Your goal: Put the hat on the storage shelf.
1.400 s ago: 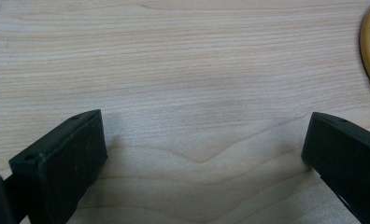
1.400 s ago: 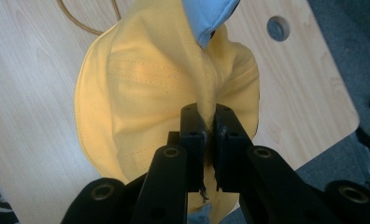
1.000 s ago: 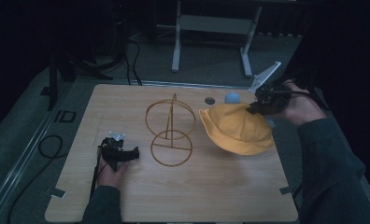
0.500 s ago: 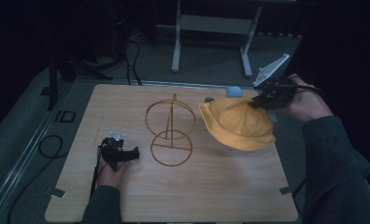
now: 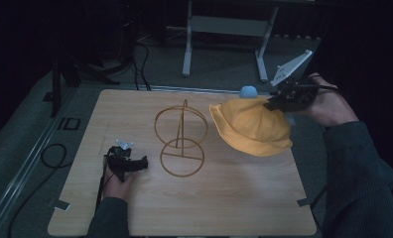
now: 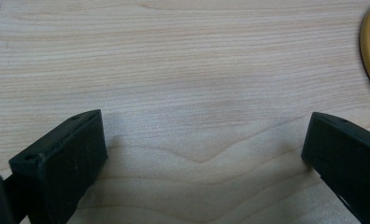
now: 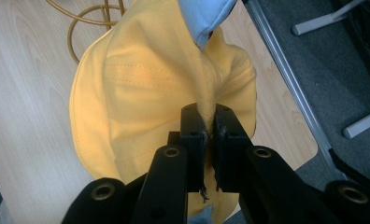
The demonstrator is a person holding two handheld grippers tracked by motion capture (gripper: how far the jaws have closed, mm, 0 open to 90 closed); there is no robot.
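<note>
Near the table's front, left gripper (image 5: 135,164) resting idle with jaws spread wide over bare wood; farther back, gold wire hat stand (image 5: 180,140) upright mid-table; beyond, floppy yellow cloth hat (image 5: 251,126) lifted right of it, pinched tight in right gripper (image 7: 205,135), the nearer tool.

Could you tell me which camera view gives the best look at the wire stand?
The high view: the wire stand appears whole, upright on the table. The left gripper view catches just an arc of its base ring, and the right gripper view a few loops behind the yellow hat.
</note>
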